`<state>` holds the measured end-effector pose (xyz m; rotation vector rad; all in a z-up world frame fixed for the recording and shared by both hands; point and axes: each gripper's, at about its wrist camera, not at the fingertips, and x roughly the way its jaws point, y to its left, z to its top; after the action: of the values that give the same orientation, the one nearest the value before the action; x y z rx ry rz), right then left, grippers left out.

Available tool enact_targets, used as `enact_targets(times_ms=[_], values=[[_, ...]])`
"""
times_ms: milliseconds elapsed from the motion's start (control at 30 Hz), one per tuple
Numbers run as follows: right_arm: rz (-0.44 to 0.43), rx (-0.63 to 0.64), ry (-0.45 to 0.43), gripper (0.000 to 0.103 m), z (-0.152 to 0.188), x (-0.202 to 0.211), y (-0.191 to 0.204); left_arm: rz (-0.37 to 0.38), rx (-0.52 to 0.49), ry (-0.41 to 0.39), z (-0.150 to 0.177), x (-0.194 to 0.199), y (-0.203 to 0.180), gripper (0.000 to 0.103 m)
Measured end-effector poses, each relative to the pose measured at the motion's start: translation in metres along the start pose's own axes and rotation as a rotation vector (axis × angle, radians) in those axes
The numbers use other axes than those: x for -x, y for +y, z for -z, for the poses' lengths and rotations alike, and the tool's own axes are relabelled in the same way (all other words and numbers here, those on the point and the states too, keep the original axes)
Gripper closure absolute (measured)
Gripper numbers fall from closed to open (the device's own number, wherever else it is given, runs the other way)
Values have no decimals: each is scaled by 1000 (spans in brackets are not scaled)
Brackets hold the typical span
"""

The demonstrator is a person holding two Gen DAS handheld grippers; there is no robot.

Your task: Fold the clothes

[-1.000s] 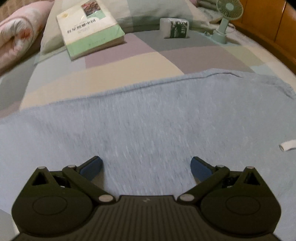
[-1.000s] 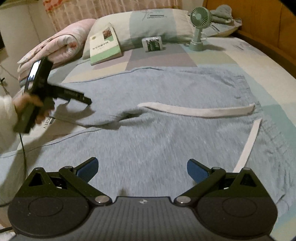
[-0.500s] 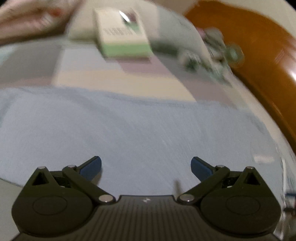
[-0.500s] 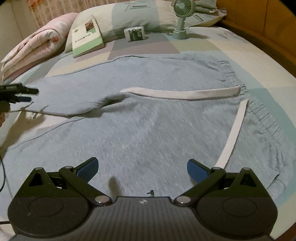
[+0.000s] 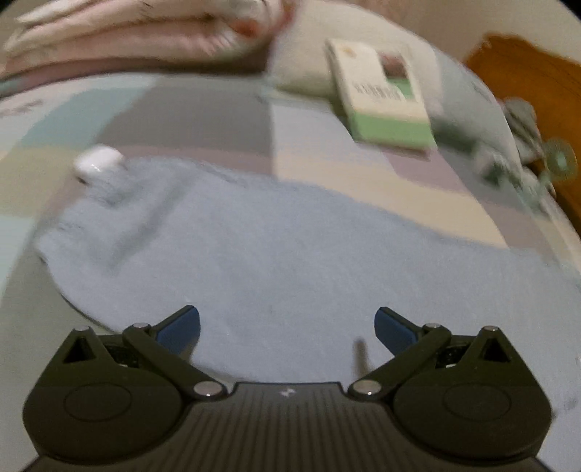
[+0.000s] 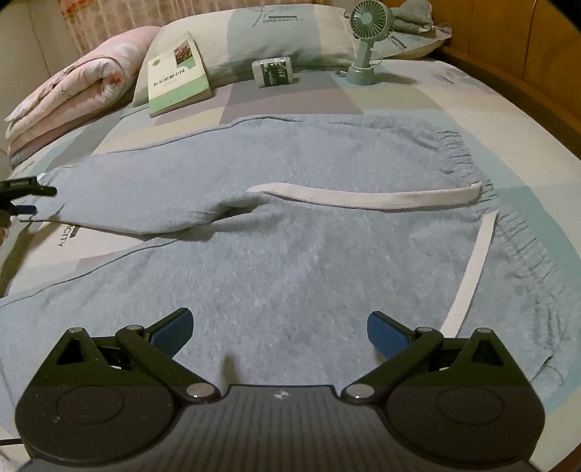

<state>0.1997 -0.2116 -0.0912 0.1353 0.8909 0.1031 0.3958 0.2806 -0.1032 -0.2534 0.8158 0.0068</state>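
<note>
Light blue sweatpants (image 6: 290, 254) lie spread flat on the bed, waistband (image 6: 468, 170) to the right, with two white drawstrings (image 6: 363, 198) across the fabric. My right gripper (image 6: 279, 326) hangs open over the near leg, holding nothing. In the blurred left wrist view, my left gripper (image 5: 287, 326) is open just above the far leg (image 5: 290, 254), whose cuff (image 5: 83, 225) lies to the left. The right wrist view shows the left gripper (image 6: 38, 199) at the far left, right at that cuff.
A small white case (image 5: 98, 163) rests beside the cuff. At the head of the bed lie a green-and-white book (image 6: 176, 80), a small packet (image 6: 276, 70), a green desk fan (image 6: 366, 43), a pillow (image 6: 290, 29) and a rolled pink quilt (image 6: 72, 94). A wooden frame (image 6: 526, 54) borders the right.
My left gripper has swung left along the far leg to its cuff, bringing the white case into view. The right gripper shifted a little over the near leg. Both stayed open.
</note>
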Motion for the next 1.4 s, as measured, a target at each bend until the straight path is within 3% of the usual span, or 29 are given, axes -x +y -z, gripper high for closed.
enact_targets(times_ms=[300, 500, 667, 867, 1067, 1267, 1400], values=[[26, 14, -6, 0, -5, 0, 6, 21, 278, -99, -59, -28, 63, 1], [53, 12, 5, 0, -7, -2, 6, 1, 360, -44, -75, -65, 84, 1], [78, 10, 21, 0, -5, -5, 4, -43, 362, -69, -82, -77, 94, 1], [91, -5, 42, 0, 0, -9, 2, -109, 254, -95, -91, -87, 86, 1], [81, 21, 28, 0, -2, -4, 7, -181, 121, -31, -91, -76, 58, 1], [61, 37, 20, 0, -4, -4, 13, -96, -145, 2, -68, -60, -10, 1], [59, 50, 29, 0, 0, -5, 16, -29, -248, 58, -54, -76, -55, 1]])
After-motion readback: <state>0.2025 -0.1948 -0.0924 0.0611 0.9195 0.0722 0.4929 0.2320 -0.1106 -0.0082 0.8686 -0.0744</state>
